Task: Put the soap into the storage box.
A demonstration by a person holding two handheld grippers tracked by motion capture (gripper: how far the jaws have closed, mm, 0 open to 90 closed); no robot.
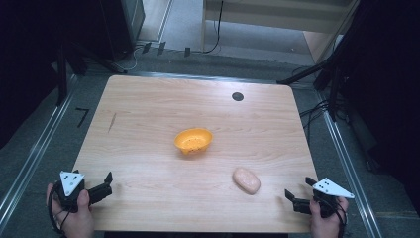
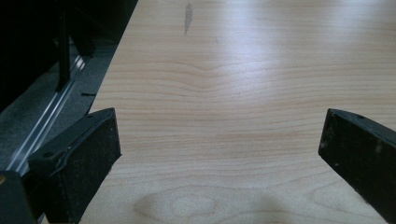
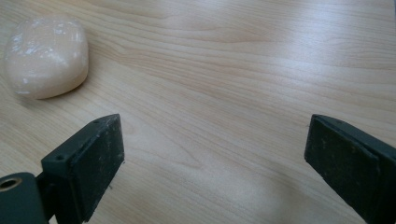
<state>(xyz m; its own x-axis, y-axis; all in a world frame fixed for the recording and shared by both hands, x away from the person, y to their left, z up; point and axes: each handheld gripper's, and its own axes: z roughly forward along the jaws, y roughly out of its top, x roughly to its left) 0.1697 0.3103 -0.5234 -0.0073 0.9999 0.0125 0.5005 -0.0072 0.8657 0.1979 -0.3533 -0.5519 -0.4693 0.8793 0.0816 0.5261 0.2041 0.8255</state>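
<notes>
Centrally, a perforated orange plastic bowl (image 1: 193,140) sits on the wood-grain table (image 1: 148,124); a smooth, rounded soap bar (image 1: 246,180) lies nearby. Left gripper (image 1: 106,182) and right gripper (image 1: 297,191): both released.

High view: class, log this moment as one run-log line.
left claw open, empty | right claw open, empty | pale pink rounded soap bar on table | orange plastic bowl mid-table

High view looking forward and down on whole tabletop (image 1: 148,114), both claw views low, close over wood, sharing its near edge
</notes>
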